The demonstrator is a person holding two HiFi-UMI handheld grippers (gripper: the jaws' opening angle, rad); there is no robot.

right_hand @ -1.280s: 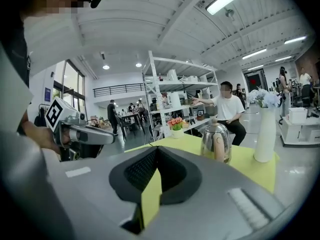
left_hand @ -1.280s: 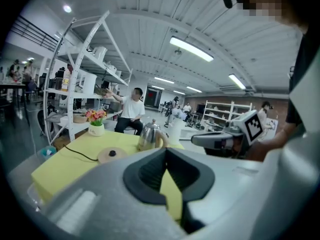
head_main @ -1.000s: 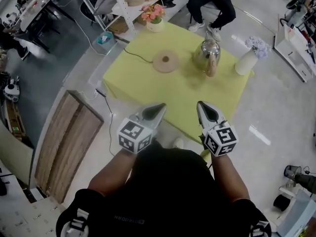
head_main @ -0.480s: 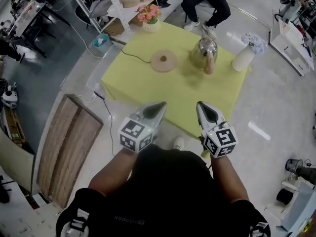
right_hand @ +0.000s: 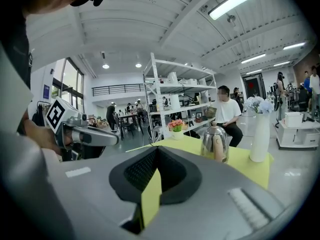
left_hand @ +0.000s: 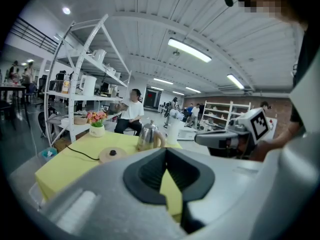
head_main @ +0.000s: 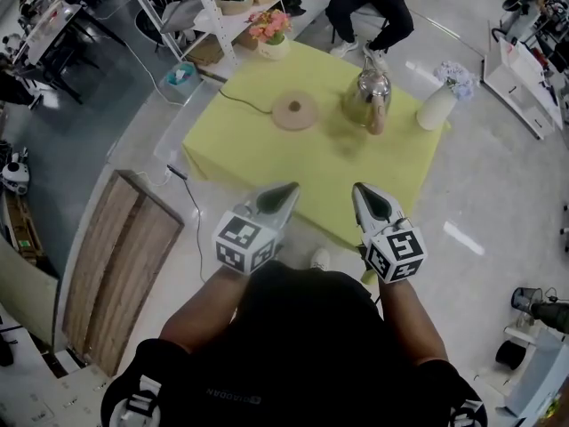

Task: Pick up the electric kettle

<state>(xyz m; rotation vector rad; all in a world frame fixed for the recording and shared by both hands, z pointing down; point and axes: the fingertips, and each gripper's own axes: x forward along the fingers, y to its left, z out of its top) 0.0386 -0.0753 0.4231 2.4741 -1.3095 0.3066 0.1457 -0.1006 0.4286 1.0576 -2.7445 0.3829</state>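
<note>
The left gripper [head_main: 286, 191] and right gripper [head_main: 362, 190] are being held side by side just short of the bench's [head_main: 267, 145] near edge, both pairs of jaws being pressed together on nothing. The electric kettle [head_main: 372, 96] is being carried upright on the far right of the bench, between the round base [head_main: 296, 111] and the white vase [head_main: 437, 105], well apart from both grippers.
</note>
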